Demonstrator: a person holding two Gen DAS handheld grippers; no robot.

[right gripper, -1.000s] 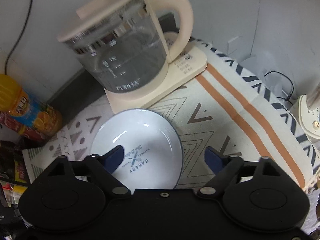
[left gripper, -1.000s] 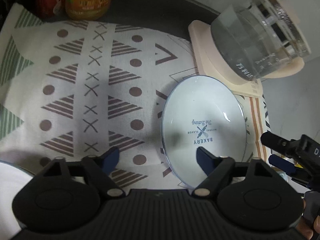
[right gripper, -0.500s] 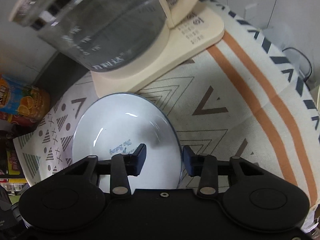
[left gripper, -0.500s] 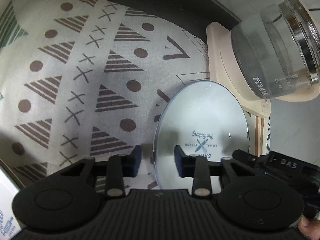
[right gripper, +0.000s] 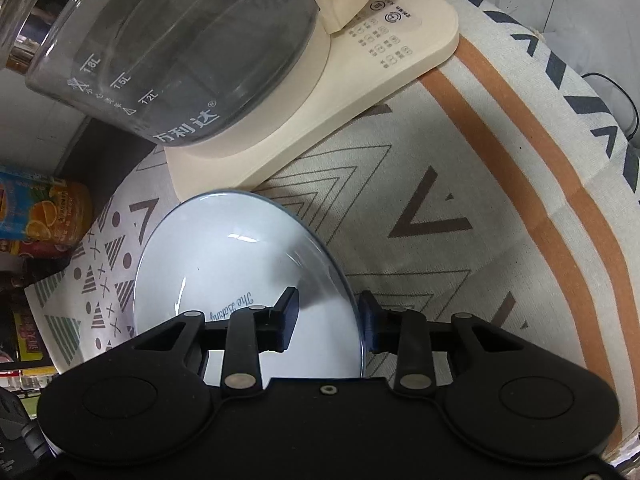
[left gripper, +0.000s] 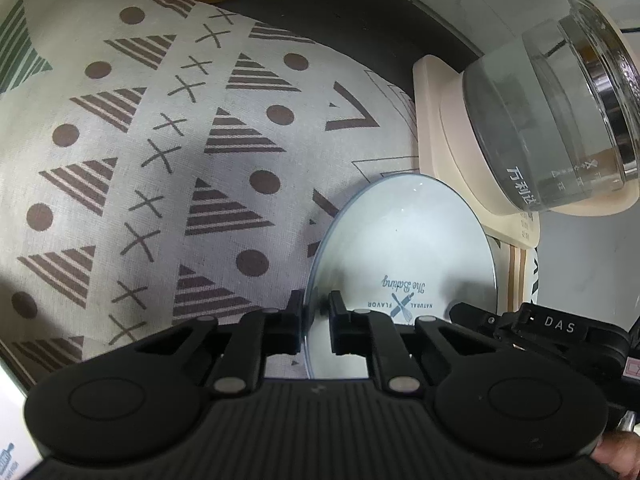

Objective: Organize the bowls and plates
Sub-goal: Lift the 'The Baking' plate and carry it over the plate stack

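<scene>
A white plate [left gripper: 404,248] with a thin blue rim and a blue "The Baking" print lies on the patterned cloth in front of the kettle base. My left gripper [left gripper: 314,318] is shut on the plate's left rim, one finger on each side of the edge. In the right wrist view the plate [right gripper: 240,256] has my right gripper [right gripper: 326,316] straddling its right rim, jaws narrowed with a gap still showing around the edge. The right gripper [left gripper: 552,328] also shows at the plate's far side in the left wrist view.
A glass kettle [right gripper: 168,40] on a cream base [right gripper: 360,80] stands just behind the plate. An orange-juice bottle [right gripper: 44,212] and cans stand at the back left. Another white dish edge [left gripper: 10,436] is at the lower left. The patterned cloth [left gripper: 160,160] covers the table.
Both grippers moved in onto the plate's opposite rims and narrowed. The left one went from wide open to shut on the rim; the right one closed most of the way.
</scene>
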